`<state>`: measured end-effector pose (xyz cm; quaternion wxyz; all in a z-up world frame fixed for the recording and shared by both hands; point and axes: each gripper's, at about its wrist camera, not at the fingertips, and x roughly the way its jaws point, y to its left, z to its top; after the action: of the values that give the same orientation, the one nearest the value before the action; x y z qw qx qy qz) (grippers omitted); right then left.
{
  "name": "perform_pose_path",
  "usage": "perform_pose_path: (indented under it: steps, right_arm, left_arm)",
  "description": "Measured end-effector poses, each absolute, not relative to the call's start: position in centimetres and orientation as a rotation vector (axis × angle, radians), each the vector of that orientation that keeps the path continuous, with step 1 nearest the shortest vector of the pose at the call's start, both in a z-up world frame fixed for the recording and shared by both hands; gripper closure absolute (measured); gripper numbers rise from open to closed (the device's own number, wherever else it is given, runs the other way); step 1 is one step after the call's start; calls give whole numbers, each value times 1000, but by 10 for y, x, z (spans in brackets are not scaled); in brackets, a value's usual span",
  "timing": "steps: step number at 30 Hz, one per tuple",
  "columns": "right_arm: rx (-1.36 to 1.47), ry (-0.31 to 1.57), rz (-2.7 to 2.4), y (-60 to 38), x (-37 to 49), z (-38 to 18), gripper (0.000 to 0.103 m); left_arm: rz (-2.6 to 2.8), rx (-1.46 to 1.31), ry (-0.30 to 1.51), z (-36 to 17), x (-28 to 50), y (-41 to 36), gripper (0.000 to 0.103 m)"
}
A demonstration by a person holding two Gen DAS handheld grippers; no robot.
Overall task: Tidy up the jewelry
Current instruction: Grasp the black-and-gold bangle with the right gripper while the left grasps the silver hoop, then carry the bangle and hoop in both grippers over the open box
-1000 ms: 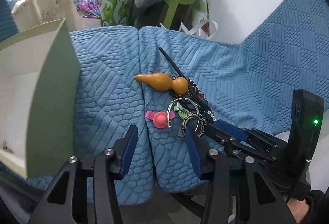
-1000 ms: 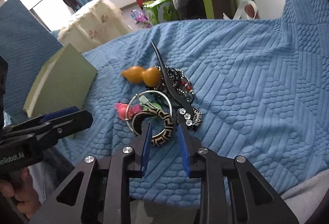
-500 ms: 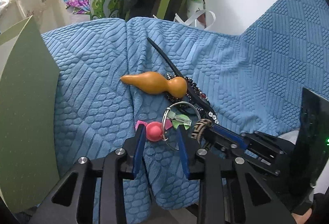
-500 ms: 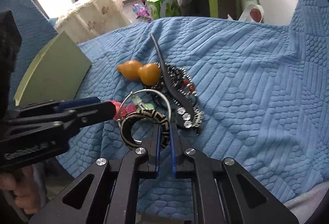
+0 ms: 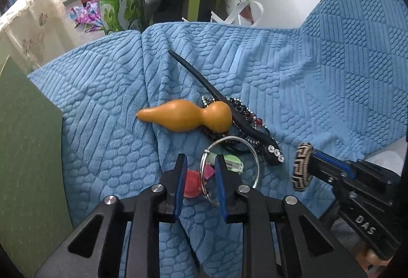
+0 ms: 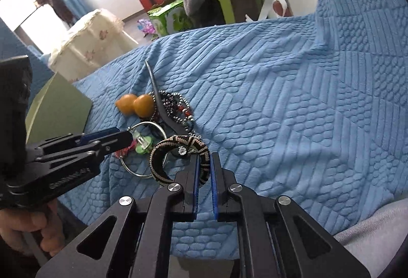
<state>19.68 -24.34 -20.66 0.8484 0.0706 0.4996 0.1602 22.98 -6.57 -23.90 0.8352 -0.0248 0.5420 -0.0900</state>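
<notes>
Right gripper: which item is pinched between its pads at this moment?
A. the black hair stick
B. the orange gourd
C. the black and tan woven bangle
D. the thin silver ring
C. The right gripper is shut on the woven bangle, raised off the blue cover; the gourd lies apart.

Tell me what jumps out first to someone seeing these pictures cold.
The orange gourd draws the eye first, lying on the blue quilt beside a tangle of beads and a black hair stick. Next, the right gripper is shut on a woven black-and-tan bangle, while the left gripper is closing around a silver ring and a red charm.
</notes>
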Motion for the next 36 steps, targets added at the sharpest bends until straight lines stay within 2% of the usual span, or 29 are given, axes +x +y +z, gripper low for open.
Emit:
perform_pose_path:
  steps: [2,12,26,36]
  right_arm:
    - [164,1056,335,-246,197,-207,97]
    - [182,1057,337,-253,196,-207,97]
    - [162,1031,318,-256,187,-178,97]
    - [120,966,305,-250,184,-119,97]
  left_arm:
    - [-193,-46,1153,-240,234,-68,90]
    - [-209,-29,1170,-243,239,-75,99]
    - [-201,-190,1133,-201,213,-68,100]
    - [-226,-166,1081,-140,196,-64,102]
